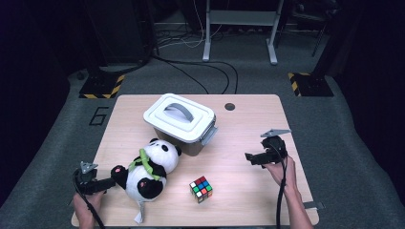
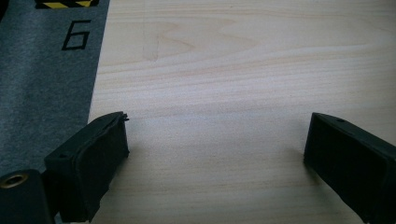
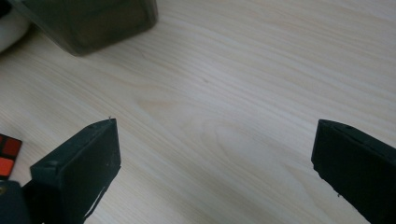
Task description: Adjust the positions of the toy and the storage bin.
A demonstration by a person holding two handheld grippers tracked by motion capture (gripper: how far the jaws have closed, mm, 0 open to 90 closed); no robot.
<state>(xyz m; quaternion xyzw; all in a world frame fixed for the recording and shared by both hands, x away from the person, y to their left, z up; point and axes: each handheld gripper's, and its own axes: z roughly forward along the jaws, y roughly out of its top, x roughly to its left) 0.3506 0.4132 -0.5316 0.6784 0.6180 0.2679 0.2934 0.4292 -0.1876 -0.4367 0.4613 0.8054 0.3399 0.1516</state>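
Note:
A panda plush (image 1: 147, 171) lies on its back on the wooden table (image 1: 248, 124), left of centre. Behind it stands a grey bin (image 1: 180, 123) shut with a white lid and grey handle. A colourful puzzle cube (image 1: 201, 189) rests near the front edge. My left gripper (image 1: 95, 185) is at the front left corner, beside the panda's paw, open over bare wood (image 2: 219, 135). My right gripper (image 1: 261, 157) hovers at the right, open and holding nothing (image 3: 215, 135). In the right gripper view the bin's corner (image 3: 93, 23) is at top left and the cube's edge (image 3: 7, 156) at far left.
Bare table (image 3: 243, 70) lies between my right gripper and the bin. A small round hole (image 1: 230, 106) sits near the table's far edge. Grey floor with a painted "6" (image 2: 74, 41) borders the table's left side. Cables and a stand's legs (image 1: 239, 33) are beyond.

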